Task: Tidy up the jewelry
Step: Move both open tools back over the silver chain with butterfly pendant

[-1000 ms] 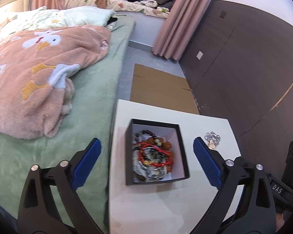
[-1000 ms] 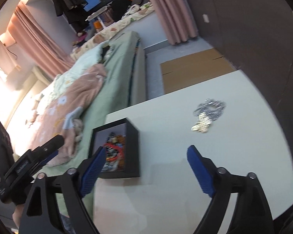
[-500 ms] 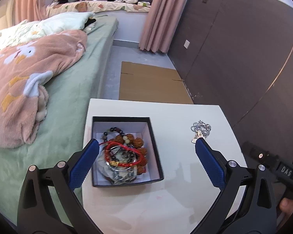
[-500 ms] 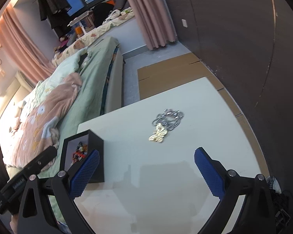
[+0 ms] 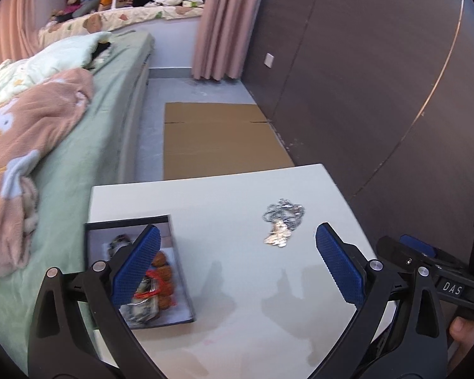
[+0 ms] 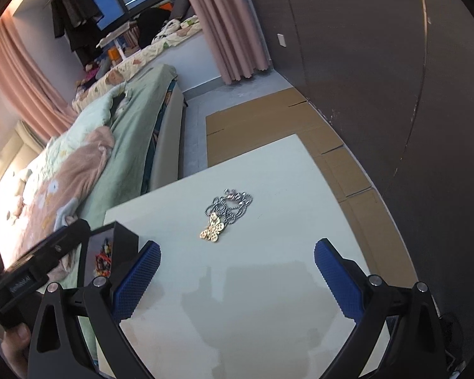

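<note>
Bedside counter [image 6: 268,284]: we note the necklace [image 6: 224,214] lying directly ahead of the right tongs [image 6: 235,278], nearer than the left tongs [image 5: 233,262]; both tongs released, empty.

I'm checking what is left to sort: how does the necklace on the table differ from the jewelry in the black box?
The necklace lies loose on the bare white table; the boxed jewelry sits inside the black box. The necklace is a silver chain with a gold pendant; the boxed jewelry is a heap with red and brown beads. Neither is held by a hand-held gripper.
</note>
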